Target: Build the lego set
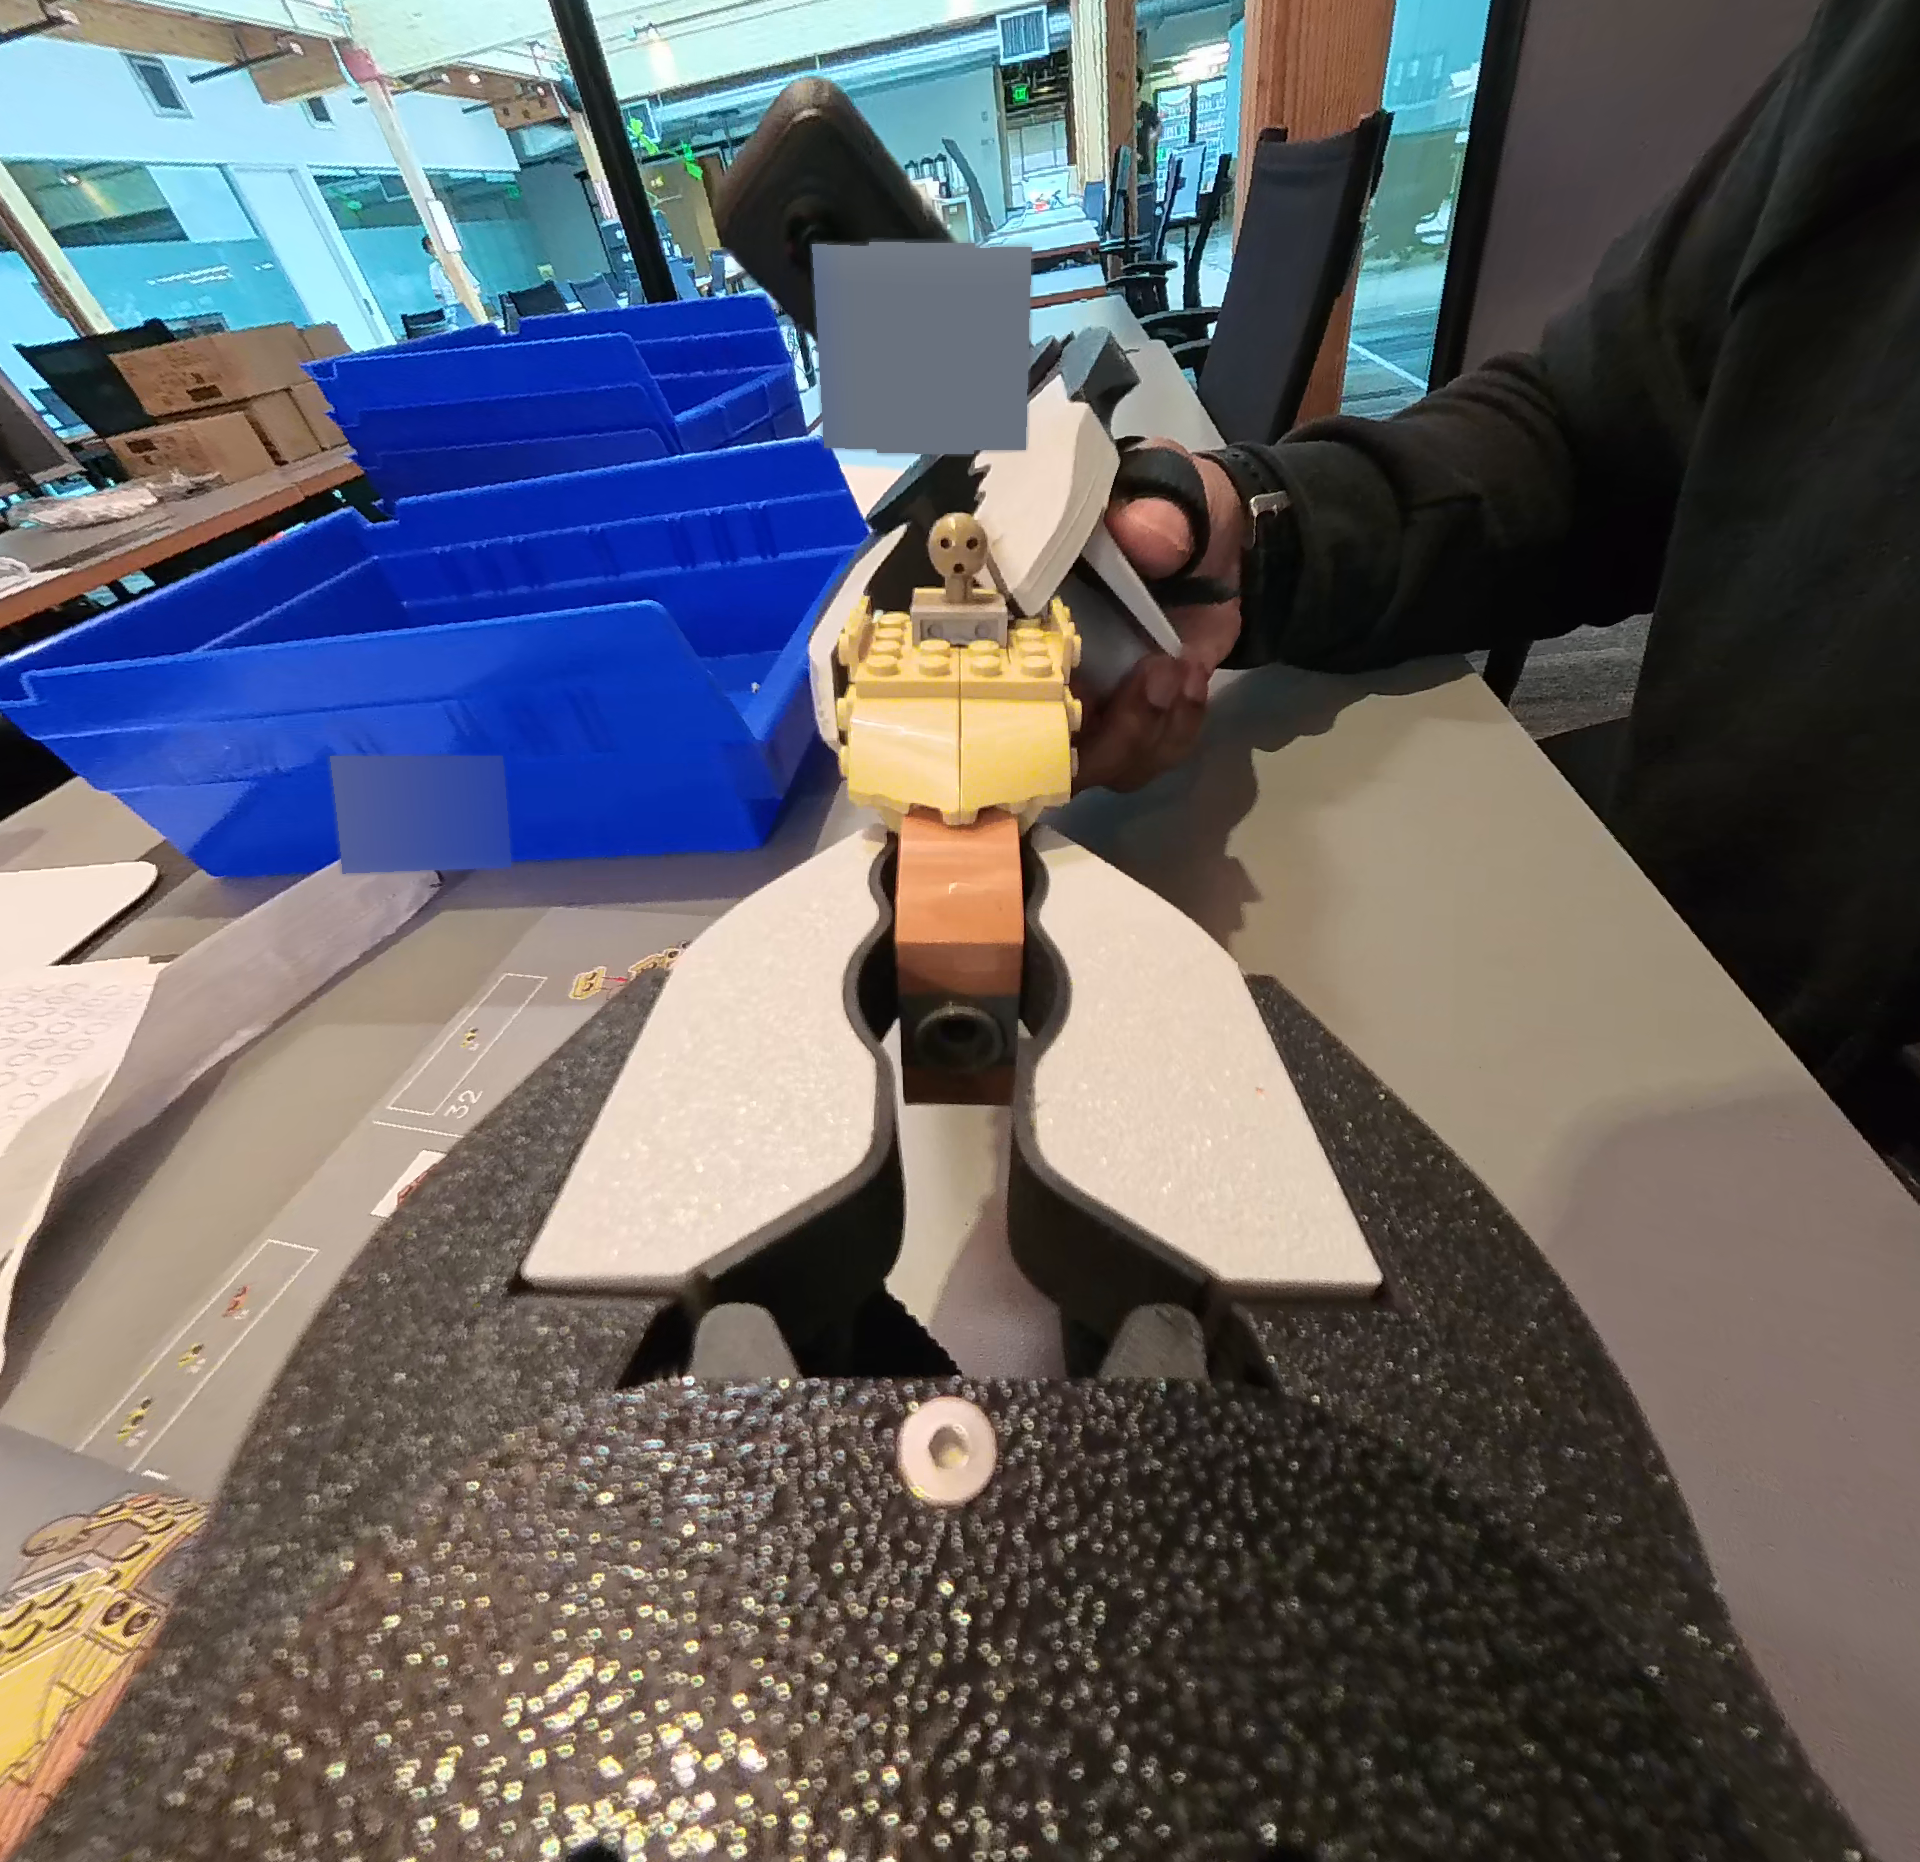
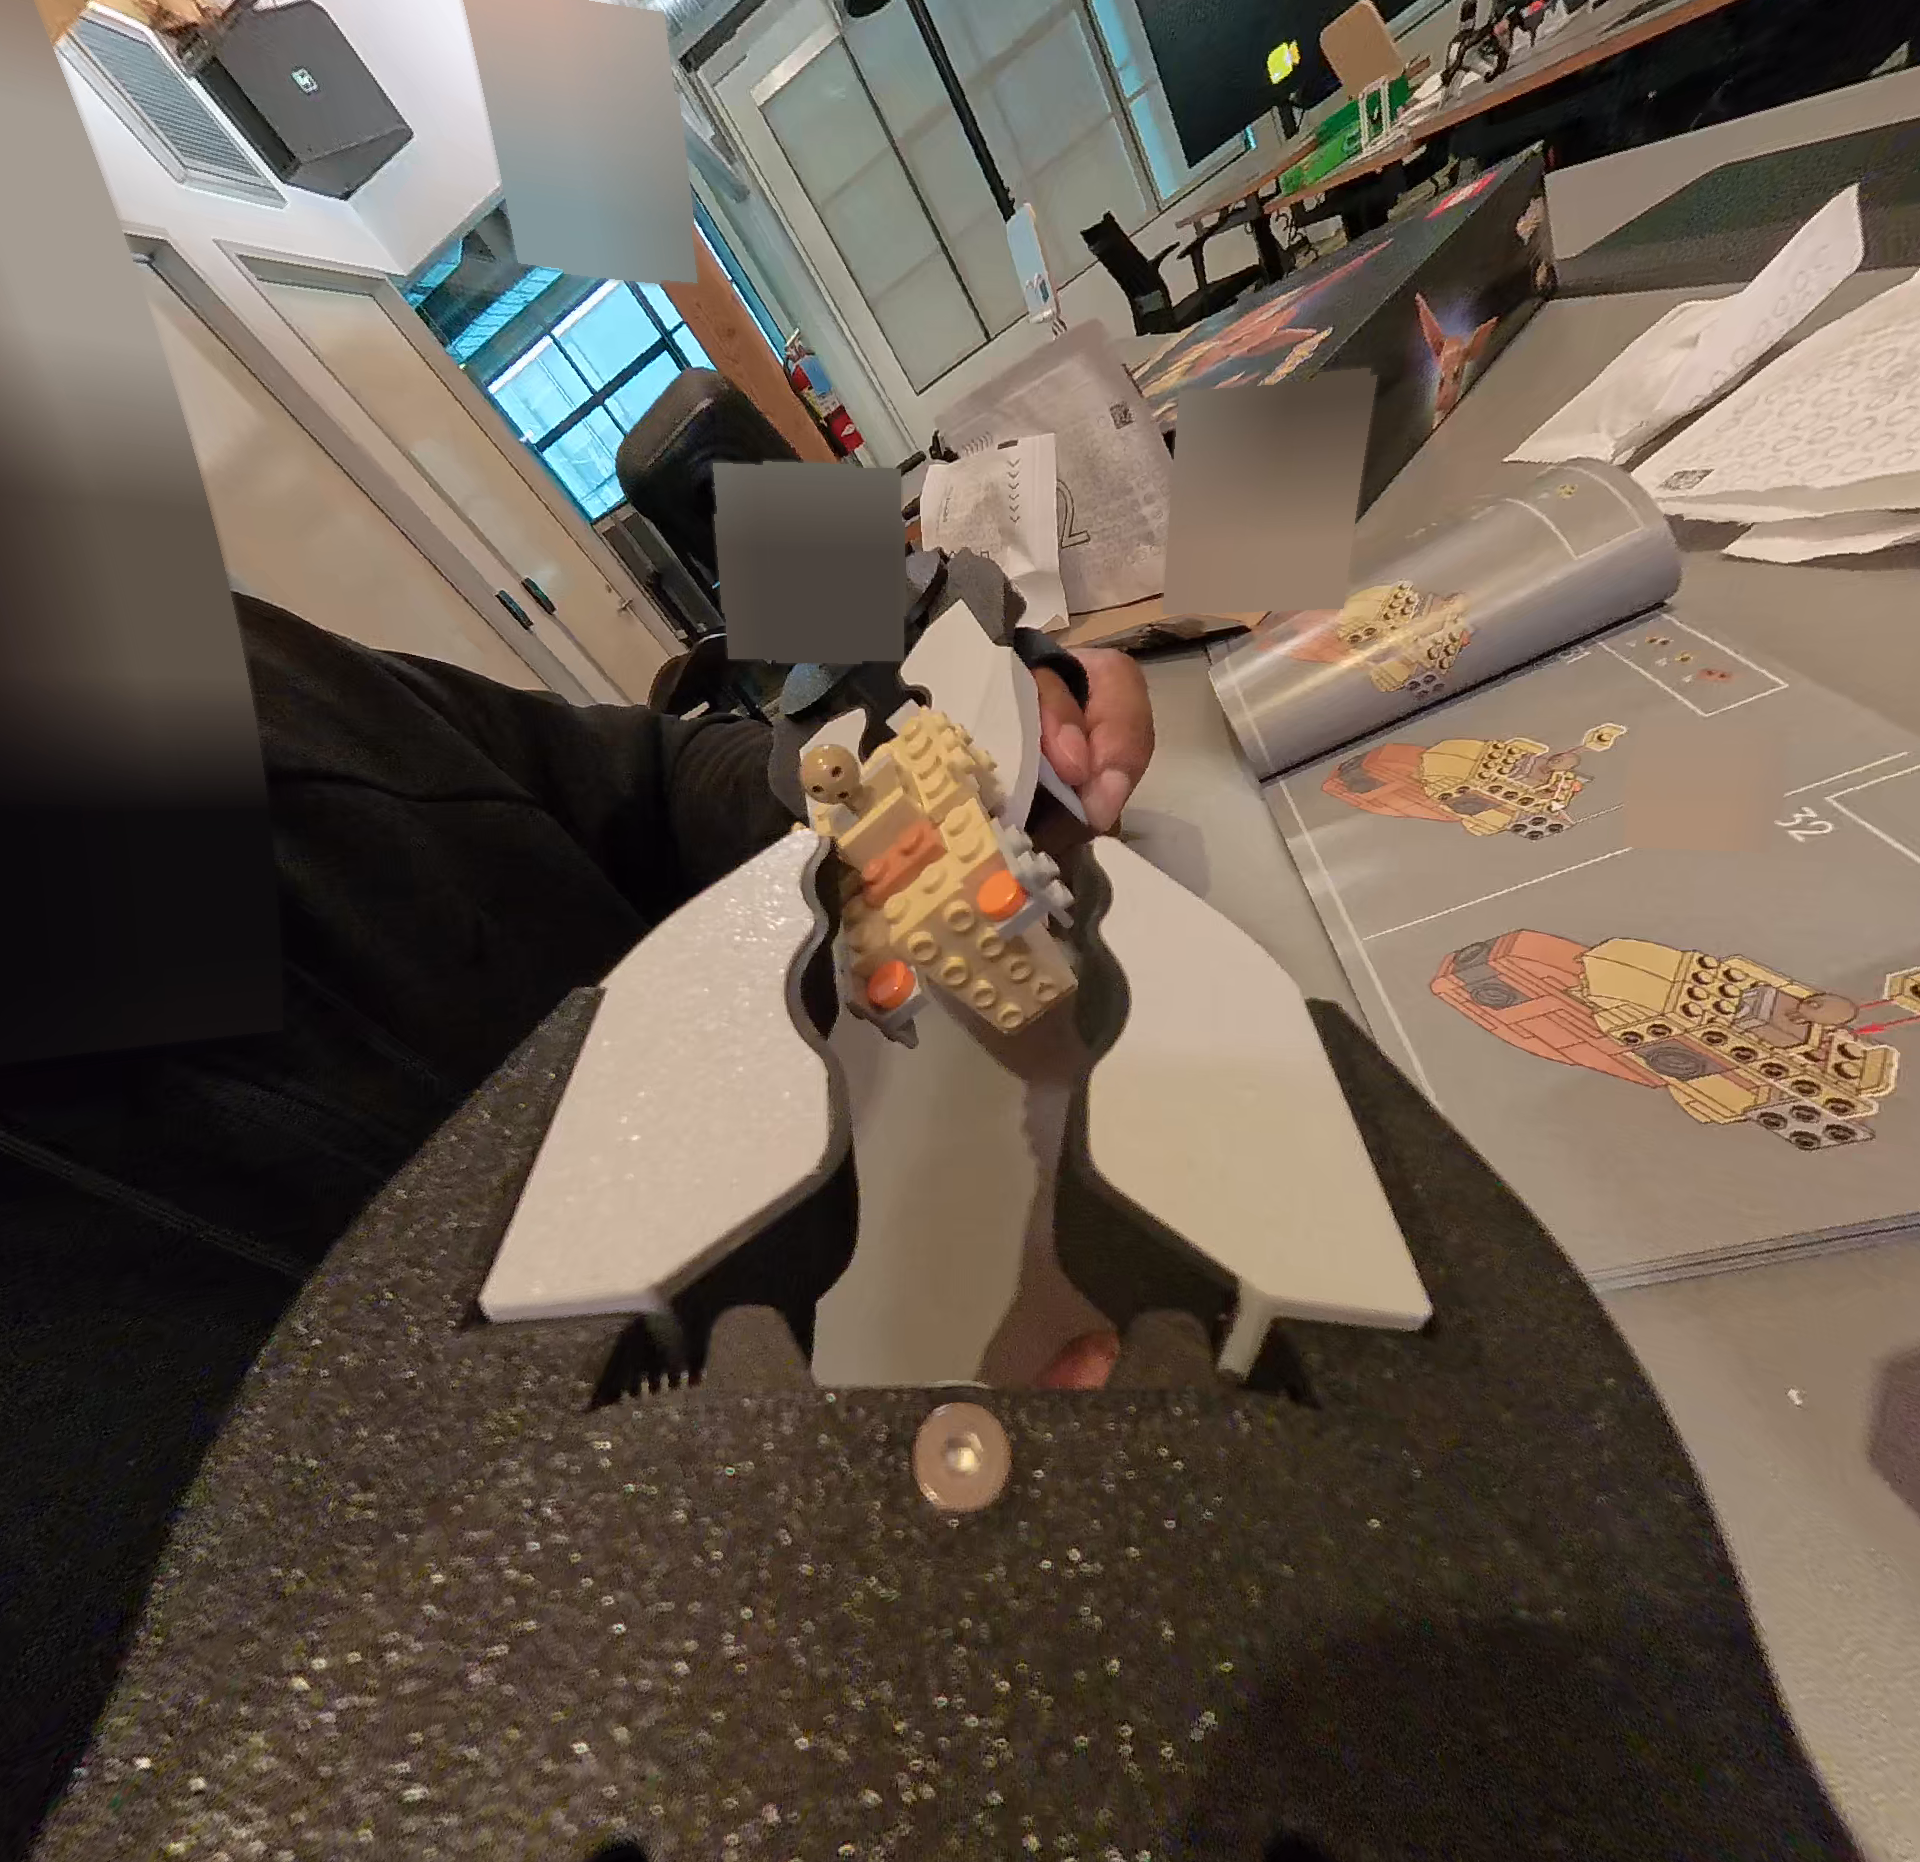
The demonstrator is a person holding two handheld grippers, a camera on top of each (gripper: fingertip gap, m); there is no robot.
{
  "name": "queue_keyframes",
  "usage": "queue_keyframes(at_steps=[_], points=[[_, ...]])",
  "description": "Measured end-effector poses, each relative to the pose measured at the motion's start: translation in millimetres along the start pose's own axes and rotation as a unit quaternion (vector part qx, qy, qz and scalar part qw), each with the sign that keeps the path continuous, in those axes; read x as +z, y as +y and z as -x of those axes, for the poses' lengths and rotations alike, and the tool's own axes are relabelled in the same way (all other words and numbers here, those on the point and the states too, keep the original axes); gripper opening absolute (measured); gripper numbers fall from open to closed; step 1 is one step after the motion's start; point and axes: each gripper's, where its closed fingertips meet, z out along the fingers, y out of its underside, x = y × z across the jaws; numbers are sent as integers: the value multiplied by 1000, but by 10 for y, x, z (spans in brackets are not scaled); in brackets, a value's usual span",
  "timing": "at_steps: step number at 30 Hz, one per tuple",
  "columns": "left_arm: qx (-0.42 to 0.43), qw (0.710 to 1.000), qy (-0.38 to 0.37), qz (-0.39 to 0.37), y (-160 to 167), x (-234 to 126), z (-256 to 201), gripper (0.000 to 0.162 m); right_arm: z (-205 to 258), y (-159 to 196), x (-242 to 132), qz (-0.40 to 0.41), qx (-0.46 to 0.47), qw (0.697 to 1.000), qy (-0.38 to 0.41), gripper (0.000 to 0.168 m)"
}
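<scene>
A lego model [image 1: 961, 732] is held in the air between both grippers. It has a tan studded body, a brown and black rear block [image 1: 954, 971], and a small tan ball piece [image 1: 956, 547] on a grey plate on top. My left gripper [image 1: 956, 862] is shut on the brown block. My right gripper [image 2: 956, 877] is closed around the tan studded end [image 2: 966, 939], which carries orange round studs. In the left wrist view the right gripper [image 1: 951, 597] flanks the model's far end. The ball piece [image 2: 831, 773] shows at the model's far left in the right wrist view.
Stacked blue bins [image 1: 468, 669] stand to the left on the grey table [image 1: 1403, 929]. An open instruction booklet [image 2: 1558, 929] lies on the right, with a dark lego box [image 2: 1403, 306] and white paper bags [image 2: 1766, 389] behind. A person's black sleeve [image 1: 1558, 482] reaches in. My left and right fingertips are right by each other.
</scene>
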Motion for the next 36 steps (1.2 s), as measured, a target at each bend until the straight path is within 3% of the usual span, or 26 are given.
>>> queue_keyframes(at_steps=[28, 32, 36], points=[[-14, 1000, 0, -2, -18, 18, 10, 18, 13, -73, -13, -36, -32, 999, 4, 43], [-58, 998, -6, 10, 12, 14, 76, 18, 2, -247, -142, -82, -28, 996, -2, 56], [-206, 979, 3, -5, 13, -16, 187, 18, -48, -299, -179, -87, -56, 994, 32, 55]])
